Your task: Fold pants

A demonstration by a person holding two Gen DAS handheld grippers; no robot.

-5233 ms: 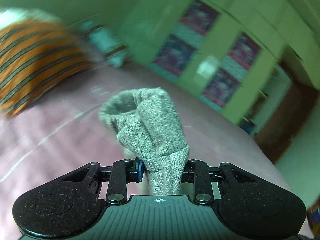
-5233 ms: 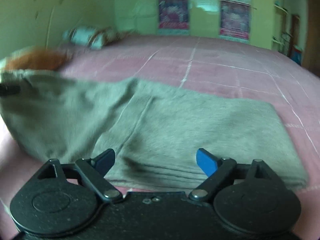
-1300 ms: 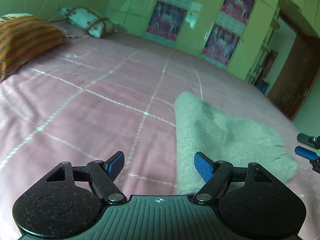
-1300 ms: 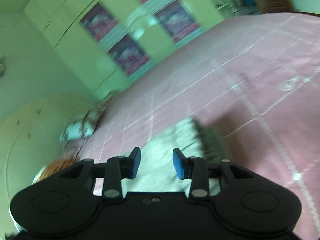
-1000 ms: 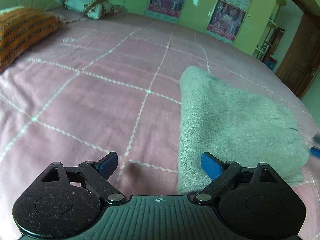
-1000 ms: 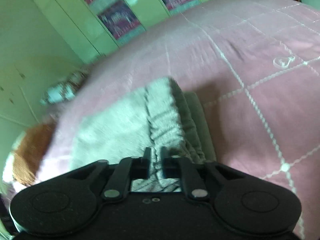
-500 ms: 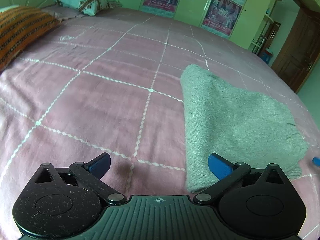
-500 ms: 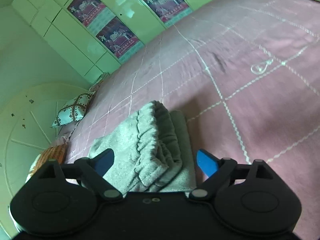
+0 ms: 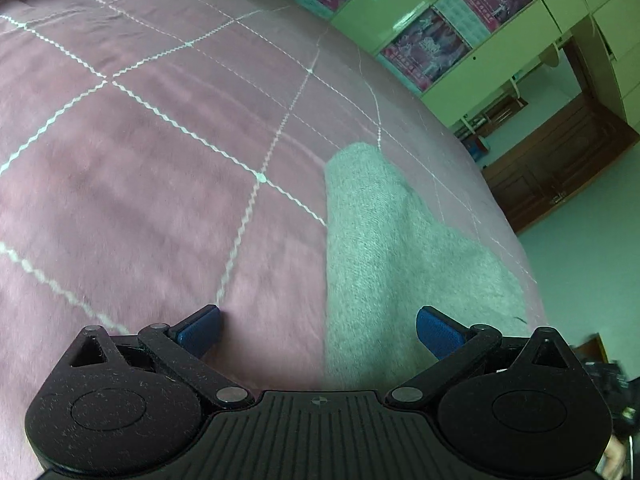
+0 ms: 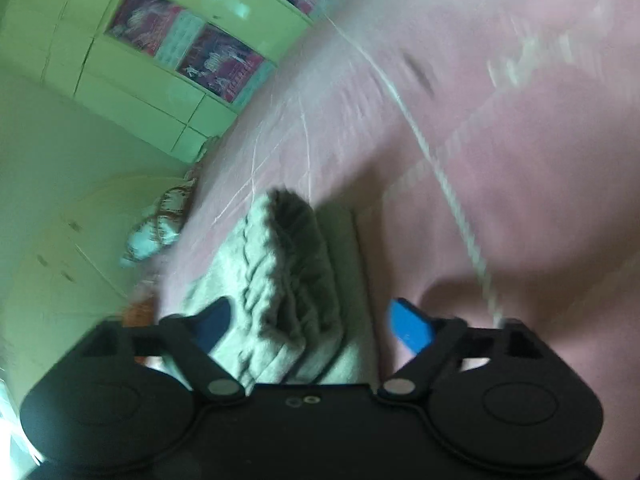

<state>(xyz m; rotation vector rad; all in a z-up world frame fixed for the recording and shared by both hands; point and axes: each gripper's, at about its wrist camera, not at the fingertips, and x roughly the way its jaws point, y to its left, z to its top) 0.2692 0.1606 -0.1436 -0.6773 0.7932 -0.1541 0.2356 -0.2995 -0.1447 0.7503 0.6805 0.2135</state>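
Note:
The grey pants lie folded into a compact rectangle on the pink bed cover. My left gripper is open and empty, just above the near left edge of the fold. In the blurred right wrist view the pants show their gathered waistband on top of the folded layers. My right gripper is open and empty, hovering at the near end of the pants with the waistband between its fingers.
The bed cover has a white stitched grid. A patterned pillow lies at the far end. Green wardrobes with posters line the wall, and a wooden door stands beyond the bed's right edge.
Both grippers stay open and have tilted and shifted. The left view has rolled and moved nearer the fold's left edge. The right gripper moves fast, blurring its view. The pants lie still.

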